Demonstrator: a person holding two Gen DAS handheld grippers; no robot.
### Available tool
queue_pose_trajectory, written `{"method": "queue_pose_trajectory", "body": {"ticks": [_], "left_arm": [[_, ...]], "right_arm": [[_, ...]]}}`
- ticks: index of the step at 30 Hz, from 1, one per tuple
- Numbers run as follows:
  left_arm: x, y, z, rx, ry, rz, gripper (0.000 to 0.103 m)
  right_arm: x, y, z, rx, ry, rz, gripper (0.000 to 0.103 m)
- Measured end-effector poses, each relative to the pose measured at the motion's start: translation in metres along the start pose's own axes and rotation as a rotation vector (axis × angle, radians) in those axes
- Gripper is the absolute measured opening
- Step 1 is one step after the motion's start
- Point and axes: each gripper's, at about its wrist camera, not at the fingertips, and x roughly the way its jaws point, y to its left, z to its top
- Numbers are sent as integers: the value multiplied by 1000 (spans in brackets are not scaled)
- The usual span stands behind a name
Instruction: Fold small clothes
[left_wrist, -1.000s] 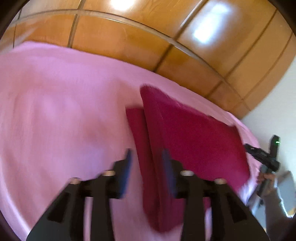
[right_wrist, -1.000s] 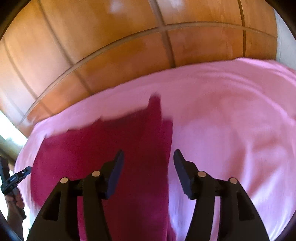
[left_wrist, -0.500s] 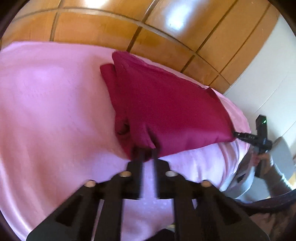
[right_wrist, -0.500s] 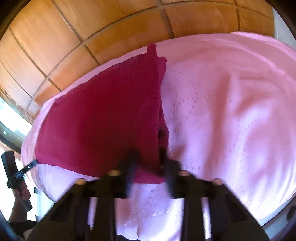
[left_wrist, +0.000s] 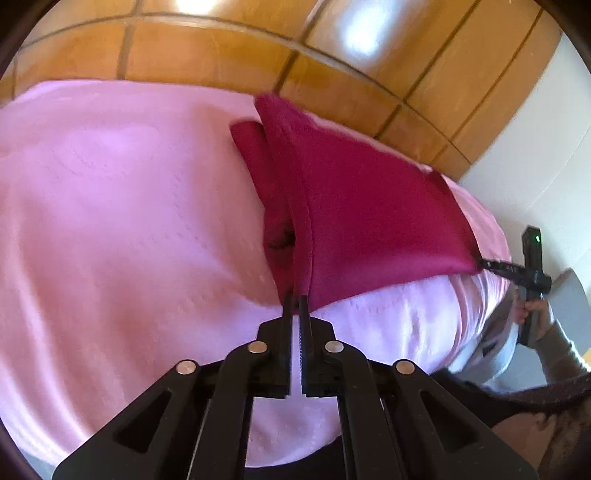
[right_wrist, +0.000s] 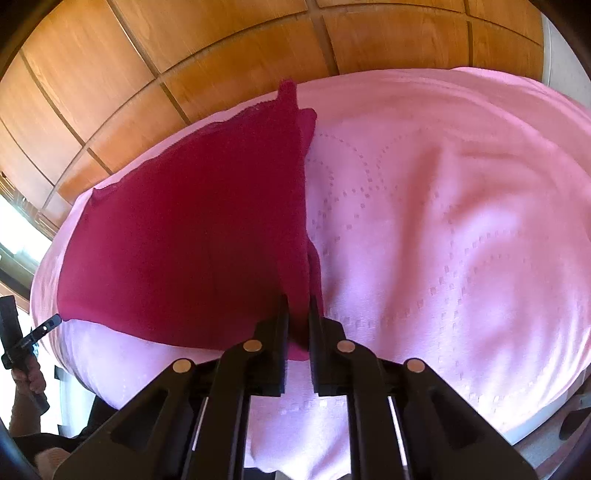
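A dark red garment (left_wrist: 362, 210) lies stretched on the pink cloth-covered table (left_wrist: 129, 221). My left gripper (left_wrist: 295, 297) is shut on its near left corner. My right gripper (right_wrist: 298, 301) is shut on its near right corner, where the garment (right_wrist: 192, 236) spreads away to the left. In the left wrist view the right gripper (left_wrist: 491, 265) pinches the far corner at the right. In the right wrist view the left gripper (right_wrist: 51, 320) pinches the corner at the far left. The near edge hangs taut between the two grippers.
A wooden panelled wall (left_wrist: 332, 66) rises right behind the table; it also shows in the right wrist view (right_wrist: 184, 66). The table's near edge drops off below the grippers. A white wall (left_wrist: 535, 147) stands at the right.
A second ago both grippers were open over the garment. They closed on its near corners and pulled back toward the table's near edge, stretching the cloth between them.
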Motion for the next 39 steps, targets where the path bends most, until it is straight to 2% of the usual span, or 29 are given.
{"method": "queue_pose_trajectory", "body": {"ticks": [1,2,3,4,5,6,7,11,14,15,16,17,18,19,20,22,24,26,28,31,32,33,34,35,36,37,39], "left_arm": [[-3,2,2,-17,-5,-22,2],[-6,4,4,-34,-15,-37,6],[-8,6,7,-52,-33,-36,22],[-8,8,11,-79,-50,-35,43],[-7,10,15,-104,-62,-47,50],[-3,12,21,-132,-78,-62,52],[1,12,26,-143,-78,-70,52],[25,4,49,-154,-77,-63,52],[39,0,64,-161,-67,-56,52],[44,0,68,-166,-65,-48,50],[50,0,73,-176,-60,-37,43],[55,2,78,-189,-54,-16,39],[59,4,82,-202,-54,15,30],[62,5,85,-206,-56,30,18],[64,5,88,-204,-62,42,14],[66,1,90,-175,-72,101,8],[73,-1,90,-160,-53,155,8],[82,3,85,-166,-35,187,8],[84,4,85,-186,-31,198,8],[73,-11,90,-167,-65,261,10],[68,-18,91,-146,-84,280,10],[64,-27,93,-119,-104,293,10],[63,-32,96,-104,-117,299,14],[60,-37,96,-86,-132,302,19],[59,-43,98,-69,-146,300,31],[60,-51,101,-51,-162,293,38],[63,-62,103,-15,-169,275,38]], "right_arm": [[-5,1,2,-6,-11,-9,23],[-10,2,3,-8,-22,-17,39],[-15,3,4,-7,-39,-15,44],[-21,4,7,-4,-66,-10,45],[-26,7,10,-5,-84,-5,47],[-30,8,13,-6,-97,0,50],[-32,10,18,-5,-116,8,56],[-20,18,48,-1,-164,2,57],[5,19,74,28,-159,-30,57],[16,18,83,46,-151,-38,57],[23,15,89,56,-142,-41,57],[30,11,94,67,-133,-42,56],[38,8,100,83,-122,-37,51],[43,7,103,91,-111,-28,20],[47,7,107,86,-100,-24,6],[47,12,113,63,-130,-62,6],[44,12,116,58,-164,-90,6],[53,7,117,61,-163,-142,6],[76,-4,113,79,-102,-167,7],[77,-8,112,83,-116,-161,16],[73,-9,113,87,-126,-157,34],[67,-9,114,87,-145,-170,44],[61,-9,114,83,-170,-193,48],[54,-6,114,78,-197,-210,48],[44,0,113,66,-226,-207,48],[39,7,112,52,-240,-189,49],[35,30,110,-1,-231,-100,49]]}}
